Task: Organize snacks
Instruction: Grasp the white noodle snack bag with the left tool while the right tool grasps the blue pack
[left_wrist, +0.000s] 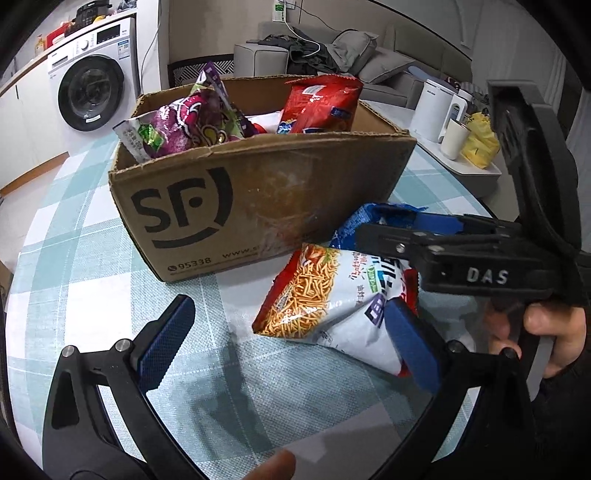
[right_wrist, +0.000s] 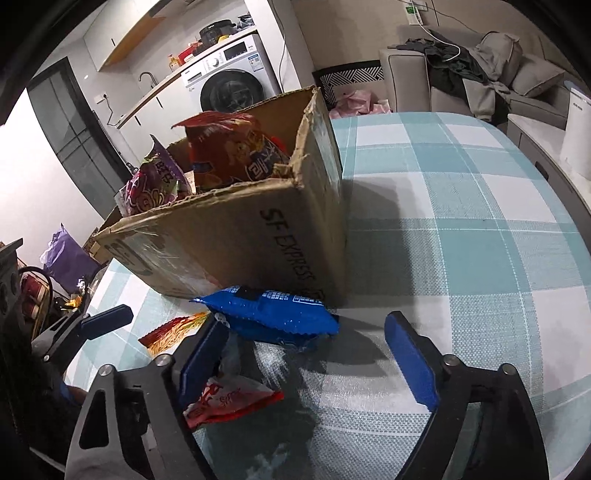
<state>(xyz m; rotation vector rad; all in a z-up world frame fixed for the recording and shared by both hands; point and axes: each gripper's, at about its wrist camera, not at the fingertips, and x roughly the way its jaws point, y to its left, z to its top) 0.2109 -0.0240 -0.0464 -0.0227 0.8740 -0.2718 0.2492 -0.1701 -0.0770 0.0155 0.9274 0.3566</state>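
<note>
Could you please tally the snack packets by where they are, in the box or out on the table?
In the cardboard box: 2, a purple packet and a red packet; anything deeper is hidden.
On the table: 2, a noodle-snack packet and a blue packet.
Total visible: 4.
</note>
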